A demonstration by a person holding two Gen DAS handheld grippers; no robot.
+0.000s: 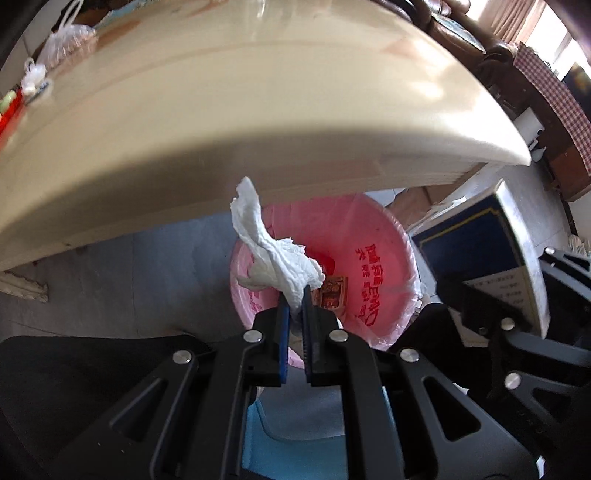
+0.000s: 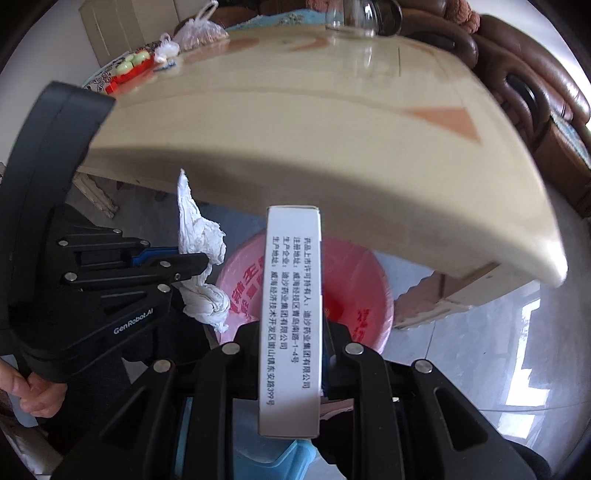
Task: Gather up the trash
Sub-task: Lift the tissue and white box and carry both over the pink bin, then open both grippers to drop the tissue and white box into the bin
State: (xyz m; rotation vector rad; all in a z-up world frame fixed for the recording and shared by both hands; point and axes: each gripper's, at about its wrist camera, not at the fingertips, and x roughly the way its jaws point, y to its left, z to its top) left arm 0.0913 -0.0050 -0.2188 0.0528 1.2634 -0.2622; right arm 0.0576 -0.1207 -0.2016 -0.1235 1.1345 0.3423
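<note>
In the left wrist view my left gripper [image 1: 295, 297] is shut on a crumpled white tissue [image 1: 273, 254], which sticks up from the pads. Below it stands a bin with a pink bag liner [image 1: 373, 236]; a small printed packet [image 1: 333, 295] lies at its bottom. My right gripper [image 2: 291, 328] is shut on a long white medicine box [image 2: 290, 314] with printed text, held above the same pink-lined bin [image 2: 358, 280]. The right wrist view also shows the left gripper [image 2: 205, 264] and its tissue [image 2: 199, 236] on the left. The box's blue face [image 1: 476, 236] shows in the left wrist view.
A beige table [image 2: 295, 129] overhangs the bin's far side. It carries plastic bags [image 2: 199, 27], a red item [image 2: 129, 72] and a glass jar [image 2: 362, 18]. A brown sofa [image 2: 535, 92] stands behind. A blue stool [image 1: 291, 454] is under the grippers. A hand [image 2: 26, 391] grips the left tool.
</note>
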